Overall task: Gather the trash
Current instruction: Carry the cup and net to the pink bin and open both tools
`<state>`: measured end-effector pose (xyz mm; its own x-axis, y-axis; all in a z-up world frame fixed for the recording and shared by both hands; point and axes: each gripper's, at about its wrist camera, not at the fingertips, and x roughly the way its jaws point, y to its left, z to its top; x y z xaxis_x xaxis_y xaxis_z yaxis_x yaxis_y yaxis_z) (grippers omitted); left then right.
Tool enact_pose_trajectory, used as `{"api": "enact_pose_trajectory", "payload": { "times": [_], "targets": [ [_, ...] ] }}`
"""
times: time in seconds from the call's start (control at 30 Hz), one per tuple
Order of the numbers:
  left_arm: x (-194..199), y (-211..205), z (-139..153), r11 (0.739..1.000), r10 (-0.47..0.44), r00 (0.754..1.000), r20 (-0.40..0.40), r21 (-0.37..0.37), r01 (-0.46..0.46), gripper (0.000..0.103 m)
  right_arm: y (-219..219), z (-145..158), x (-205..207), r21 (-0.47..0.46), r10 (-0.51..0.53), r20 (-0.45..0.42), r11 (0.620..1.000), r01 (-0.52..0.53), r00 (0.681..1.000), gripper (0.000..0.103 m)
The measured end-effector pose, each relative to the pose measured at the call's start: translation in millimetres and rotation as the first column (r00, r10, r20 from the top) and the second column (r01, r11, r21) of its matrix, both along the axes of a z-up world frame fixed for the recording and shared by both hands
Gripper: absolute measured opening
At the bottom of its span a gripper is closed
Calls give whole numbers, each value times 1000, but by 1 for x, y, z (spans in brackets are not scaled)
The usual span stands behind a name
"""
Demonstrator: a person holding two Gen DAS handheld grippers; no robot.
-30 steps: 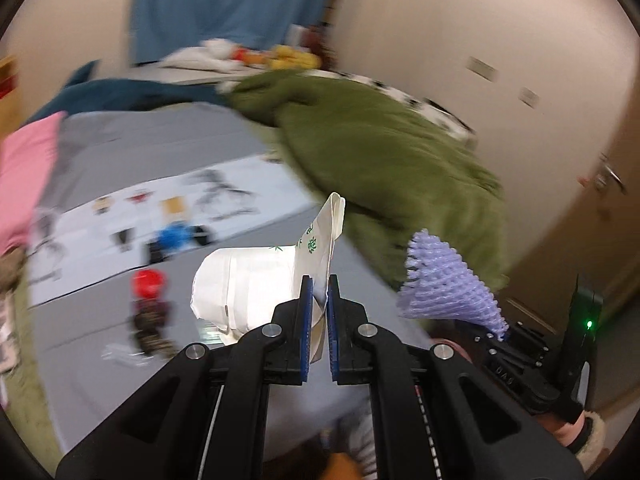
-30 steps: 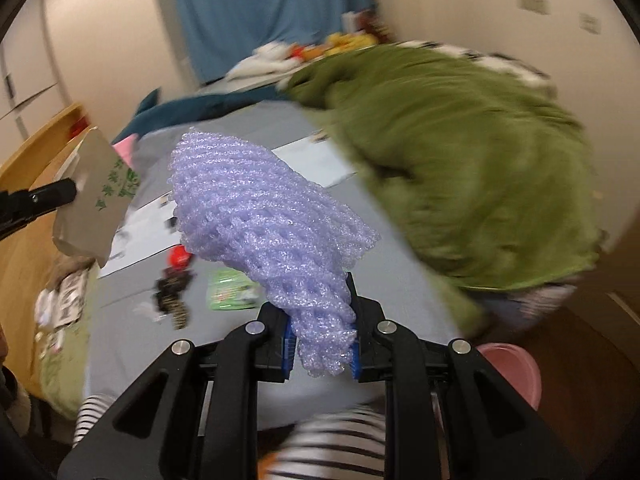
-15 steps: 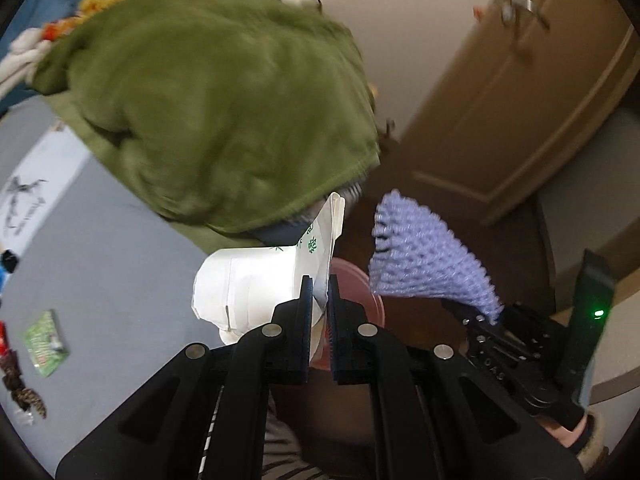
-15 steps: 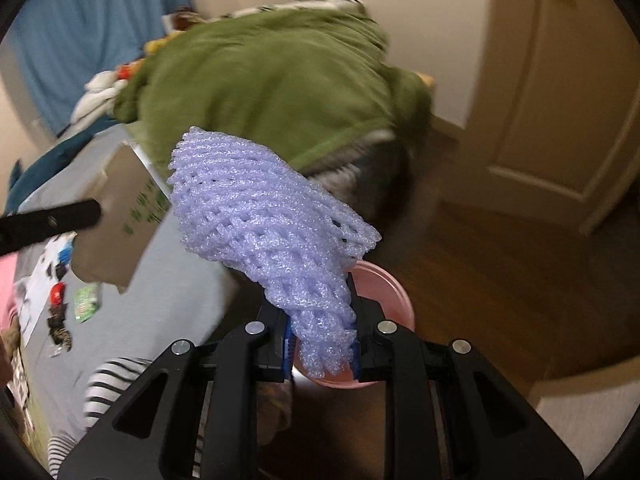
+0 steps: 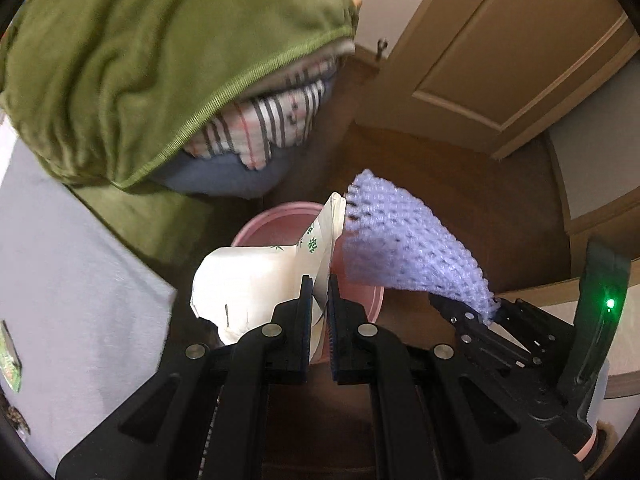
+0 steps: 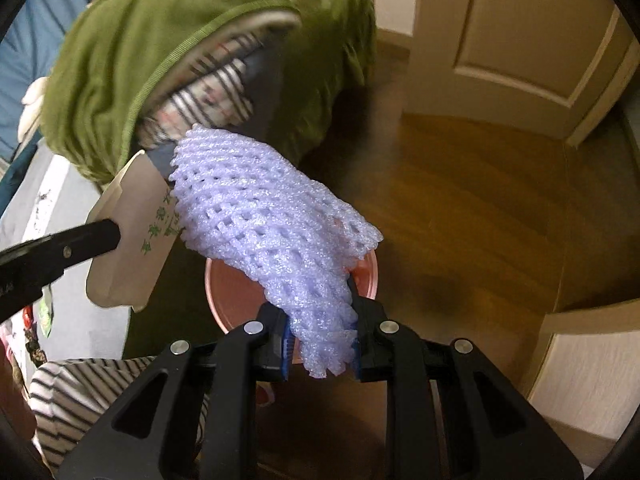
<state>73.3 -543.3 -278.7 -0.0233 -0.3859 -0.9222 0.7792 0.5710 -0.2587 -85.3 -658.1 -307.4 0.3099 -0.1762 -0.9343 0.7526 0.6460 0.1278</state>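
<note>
Now both loads hang over the bin [image 5: 280,224]: left gripper [image 5: 318,312] clenched on the carton [image 5: 256,280], right gripper [image 6: 322,344] gripping the foam net [image 6: 272,220]; centre both, then let go.

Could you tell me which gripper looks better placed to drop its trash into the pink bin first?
Probably the right gripper: its purple foam net hangs over the pink bin. The left gripper holds its paper box over the near rim.
</note>
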Motion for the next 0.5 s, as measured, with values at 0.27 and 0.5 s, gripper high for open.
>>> {"api": "enact_pose_trajectory", "payload": {
  "times": [0.27, 0.5],
  "targets": [
    [-1, -18, -45, 997, -6, 999, -35, 82, 9, 7, -14, -50, 3, 89, -26, -38, 996, 29, 999, 24],
    [0, -28, -64, 992, -7, 998, -56, 129, 15, 9, -17, -71, 8, 148, -30, -40, 988, 36, 999, 38]
  ]
}}
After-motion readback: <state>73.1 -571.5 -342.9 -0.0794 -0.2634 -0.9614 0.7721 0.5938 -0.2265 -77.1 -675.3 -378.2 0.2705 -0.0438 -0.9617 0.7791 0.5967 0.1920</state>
